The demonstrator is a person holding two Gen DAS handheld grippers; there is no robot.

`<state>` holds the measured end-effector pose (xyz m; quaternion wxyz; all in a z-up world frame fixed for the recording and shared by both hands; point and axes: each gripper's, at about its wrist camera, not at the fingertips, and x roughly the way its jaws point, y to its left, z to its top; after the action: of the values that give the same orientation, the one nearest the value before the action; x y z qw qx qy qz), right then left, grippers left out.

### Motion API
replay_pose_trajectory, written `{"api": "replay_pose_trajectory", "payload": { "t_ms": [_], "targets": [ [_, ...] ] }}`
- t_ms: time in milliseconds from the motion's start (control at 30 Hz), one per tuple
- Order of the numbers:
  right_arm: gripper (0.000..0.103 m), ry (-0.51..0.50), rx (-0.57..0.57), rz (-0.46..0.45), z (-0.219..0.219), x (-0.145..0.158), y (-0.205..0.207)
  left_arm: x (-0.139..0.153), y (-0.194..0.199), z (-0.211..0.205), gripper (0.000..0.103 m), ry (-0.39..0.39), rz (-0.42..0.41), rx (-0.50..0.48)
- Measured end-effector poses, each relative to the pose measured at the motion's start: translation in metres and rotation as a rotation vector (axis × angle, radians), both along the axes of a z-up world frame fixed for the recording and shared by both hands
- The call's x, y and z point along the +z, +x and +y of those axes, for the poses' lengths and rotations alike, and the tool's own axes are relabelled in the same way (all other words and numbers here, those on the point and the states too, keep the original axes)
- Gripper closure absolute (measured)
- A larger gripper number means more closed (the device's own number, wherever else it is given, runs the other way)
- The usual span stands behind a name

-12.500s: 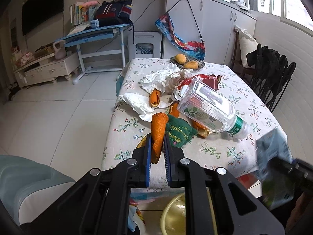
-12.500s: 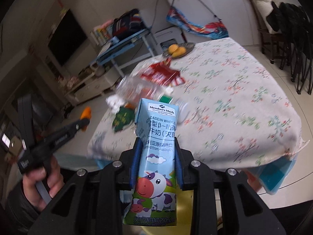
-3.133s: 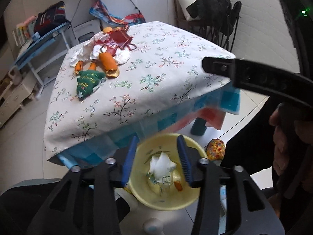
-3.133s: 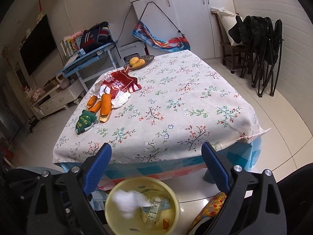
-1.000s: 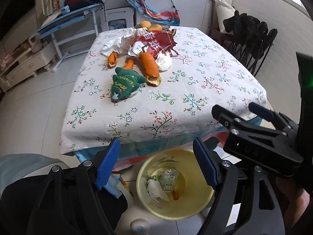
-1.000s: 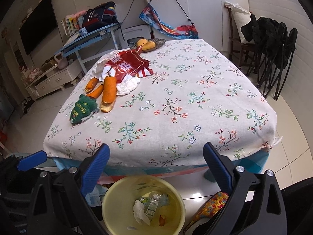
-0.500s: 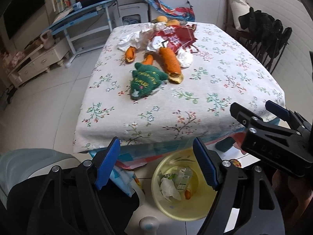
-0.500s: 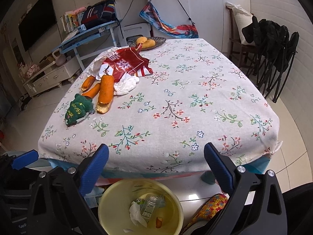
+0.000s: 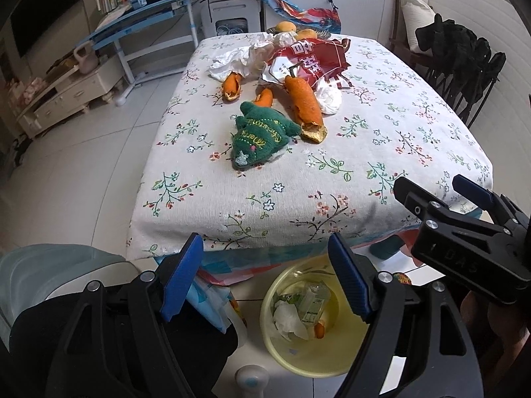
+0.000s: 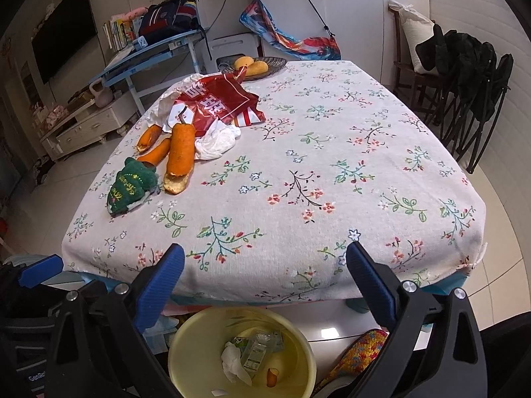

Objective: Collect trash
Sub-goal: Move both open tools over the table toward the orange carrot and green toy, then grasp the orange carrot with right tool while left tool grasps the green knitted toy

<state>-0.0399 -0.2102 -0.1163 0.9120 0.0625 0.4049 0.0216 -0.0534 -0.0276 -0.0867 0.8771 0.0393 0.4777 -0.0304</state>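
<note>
Two grippers, both yours, hang over the near edge of the table: the left gripper has its blue pads spread wide with nothing between them, and the right gripper is likewise agape and empty. Below them, on the floor just in front of the table, stands the yellow bin, already holding a crumpled tissue, a flattened carton and a small orange scrap. The trash left for you lies on the far left part of the floral cloth: a green pouch nearest you, a long orange peel touching its right side, two shorter peels beyond, a white wad just beside the long peel, and a red wrapper over white paper farther back. A dish of fruit sits at the far edge. In the left view your right gripper shows at the right, a hand beneath it
</note>
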Motion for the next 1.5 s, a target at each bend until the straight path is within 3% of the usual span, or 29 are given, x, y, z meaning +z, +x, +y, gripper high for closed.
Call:
{"api": "replay_pose_trajectory", "payload": {
  "t_ms": [800, 1000, 1500],
  "targets": [
    [0.010, 0.062, 0.115, 0.004, 0.033, -0.006, 0.061, -0.013, 0.038, 0.028, 0.027, -0.036, 0.057, 0.117],
    [0.027, 0.132, 0.149, 0.025, 0.040, -0.007, 0.082, -0.014, 0.039, 0.032, 0.025, -0.054, 0.064, 0.130],
    [0.027, 0.186, 0.130, 0.032, 0.041, -0.006, 0.094, -0.013, 0.040, 0.037, 0.024, -0.086, 0.073, 0.140]
  ]
}}
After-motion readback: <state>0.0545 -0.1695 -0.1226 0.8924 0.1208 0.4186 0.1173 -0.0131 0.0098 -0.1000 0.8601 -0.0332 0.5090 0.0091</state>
